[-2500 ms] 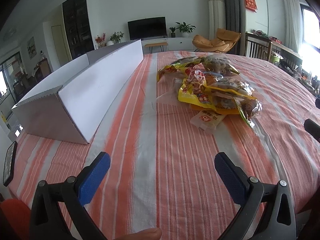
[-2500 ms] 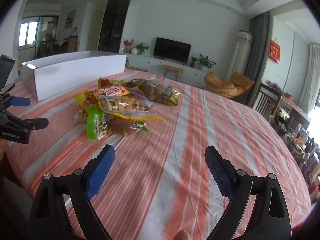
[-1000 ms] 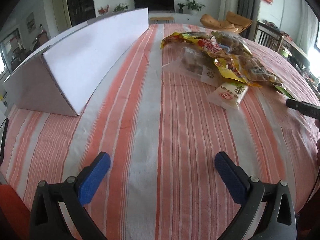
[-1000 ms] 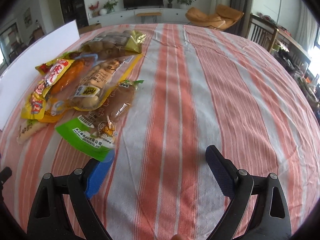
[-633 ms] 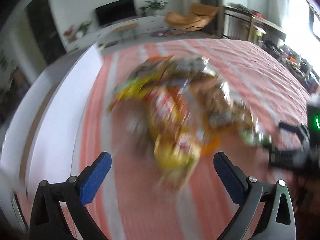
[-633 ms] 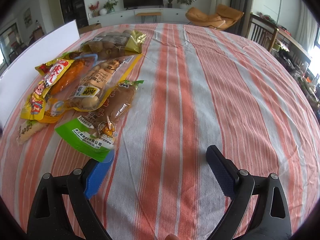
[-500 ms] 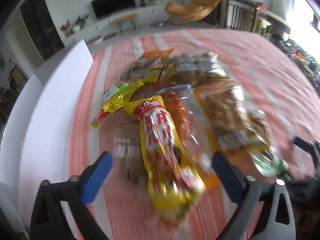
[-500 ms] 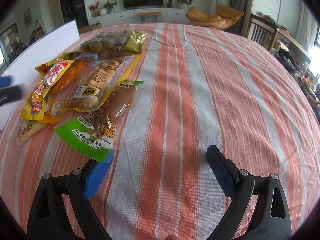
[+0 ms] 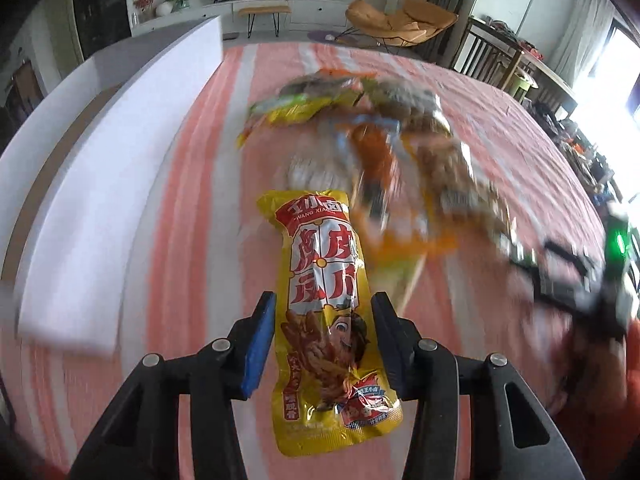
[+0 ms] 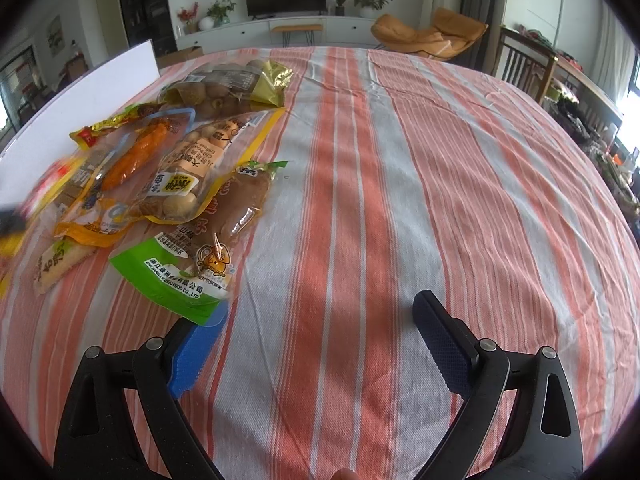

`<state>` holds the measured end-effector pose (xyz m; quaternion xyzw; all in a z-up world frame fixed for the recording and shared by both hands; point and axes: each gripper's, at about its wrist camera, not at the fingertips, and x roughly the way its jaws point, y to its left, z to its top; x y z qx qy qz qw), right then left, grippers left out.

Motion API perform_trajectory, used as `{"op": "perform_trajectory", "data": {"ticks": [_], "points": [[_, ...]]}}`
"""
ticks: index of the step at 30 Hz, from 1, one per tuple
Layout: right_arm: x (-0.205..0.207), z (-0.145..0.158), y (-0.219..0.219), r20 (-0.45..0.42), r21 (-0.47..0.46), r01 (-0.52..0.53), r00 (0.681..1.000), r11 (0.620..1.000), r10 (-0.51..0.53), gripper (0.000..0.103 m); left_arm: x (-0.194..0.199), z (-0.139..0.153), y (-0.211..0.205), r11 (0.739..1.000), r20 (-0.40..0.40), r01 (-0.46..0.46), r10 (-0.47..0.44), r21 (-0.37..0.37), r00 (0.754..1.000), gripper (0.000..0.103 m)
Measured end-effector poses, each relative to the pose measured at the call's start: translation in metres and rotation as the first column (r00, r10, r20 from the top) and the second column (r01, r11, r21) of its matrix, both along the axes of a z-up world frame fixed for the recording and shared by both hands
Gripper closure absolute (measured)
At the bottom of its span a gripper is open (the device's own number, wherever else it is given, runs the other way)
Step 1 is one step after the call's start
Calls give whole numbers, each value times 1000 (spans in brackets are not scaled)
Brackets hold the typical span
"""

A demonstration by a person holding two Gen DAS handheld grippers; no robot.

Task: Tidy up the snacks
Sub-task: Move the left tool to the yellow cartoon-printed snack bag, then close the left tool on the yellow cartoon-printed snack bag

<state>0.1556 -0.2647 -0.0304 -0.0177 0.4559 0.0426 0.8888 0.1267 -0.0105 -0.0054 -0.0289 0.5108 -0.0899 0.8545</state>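
One yellow snack bag (image 9: pixel 326 312) sits between the jaws of the left gripper (image 9: pixel 323 344). The jaws have just been closing, and now both blue pads (image 9: pixel 259 344) press on the sides of the bag near its lower half. The bag looks lifted off the striped tabletop (image 9: pixel 180 216), and the blur all around hints that this hand is moving fast.

The other snacks are still in a pile (image 10: pixel 168 176) on the tabletop, near the long white box (image 9: pixel 112 168). The green bag (image 10: pixel 188 268) is the closest one to the right gripper (image 10: pixel 320 344). The jaws of that gripper are wide open and hold nothing. Its left pad lies partly under the edge of the green bag.

The step in hand looks like carrying the yellow bag over to the white box. To do it well, keep the squeeze firm, because the bag is shiny and may slip. Keep it high enough to clear the box wall. Open the jaws only when the bag is over the inside of the box. The long top end may flop, so go slowly near the wall
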Motion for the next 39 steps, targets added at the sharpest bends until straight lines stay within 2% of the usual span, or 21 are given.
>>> {"op": "perform_trajectory", "data": {"ticks": [5, 6, 7, 9, 14, 16, 17, 18, 20, 22, 24, 26, 28, 30, 31, 33, 35, 36, 37, 38, 39], "points": [[0, 0, 0, 0, 1, 0, 1000, 1000, 0, 7, -43, -32, 22, 999, -29, -21, 22, 24, 999, 52], [0, 0, 0, 0, 1, 0, 1000, 1000, 0, 7, -43, -37, 26, 999, -28, -37, 38, 24, 999, 47], [0, 0, 0, 0, 1, 0, 1000, 1000, 0, 7, -45, -38, 29, 999, 12, -42, 42, 10, 999, 39], [0, 0, 0, 1, 3, 0, 1000, 1000, 0, 7, -44, -42, 30, 997, 38, -73, 71, 39, 997, 21], [2, -1, 2, 0, 5, -7, 1000, 1000, 7, 7, -47, -50, 24, 991, 70, -56, 48, 125, 996, 21], [9, -1, 1, -47, 9, -41, 998, 999, 42, 9, -52, -50, 27, 991, 76, -56, 47, 121, 996, 21], [15, 3, -3, -84, 30, -27, 996, 999, 29, 9, -53, -49, 30, 991, 79, -58, 49, 119, 996, 21], [23, 10, -9, -123, 102, 18, 992, 995, -6, 9, -56, -49, 32, 991, 85, -58, 48, 117, 995, 21], [36, 25, -12, -136, 203, 68, 990, 977, -40, 9, -57, -49, 33, 992, 93, -53, 42, 119, 995, 21], [63, 39, 6, -167, 247, 67, 986, 967, -26, 9, -57, -48, 33, 992, 90, -46, 35, 120, 995, 21], [94, 45, 28, -199, 200, 49, 980, 979, -8, 9, -58, -47, 34, 992, 87, -43, 33, 117, 996, 22], [112, 55, 42, -171, 55, 74, 983, 996, -64, 9, -62, -46, 39, 993, 90, -53, 44, 102, 995, 24], [126, 67, 48, -117, -88, 120, 985, 989, -130, 9, -65, -46, 41, 994, 94, -55, 46, 98, 995, 24], [131, 71, 44, -110, -150, 144, 981, 978, -161, 9, -67, -47, 41, 994, 102, -51, 41, 100, 994, 24], [130, 71, 42, -116, -142, 141, 981, 980, -158, 9, -66, -47, 39, 993, 108, -48, 36, 109, 994, 24], [123, 70, 36, -140, -61, 119, 982, 991, -127, 9, -63, -48, 37, 993, 114, -44, 32, 112, 993, 24], [115, 62, 32, -206, 116, 74, 977, 990, -49, 9, -60, -48, 35, 993, 122, -40, 26, 113, 992, 24], [113, 55, 29, -255, 221, 87, 967, 971, -28, 9, -60, -48, 35, 993, 124, -41, 26, 113, 992, 24], [112, 49, 25, -294, 339, 133, 955, 931, -29, 9, -60, -48, 35, 993, 128, -41, 27, 111, 991, 24], [112, 42, 19, -319, 456, 191, 947, 869, -40, 9, -61, -48, 35, 993, 133, -41, 26, 112, 991, 24], [115, 39, 16, -329, 513, 229, 943, 827, -57, 9, -62, -49, 35, 993, 136, -40, 25, 112, 990, 24]]}}
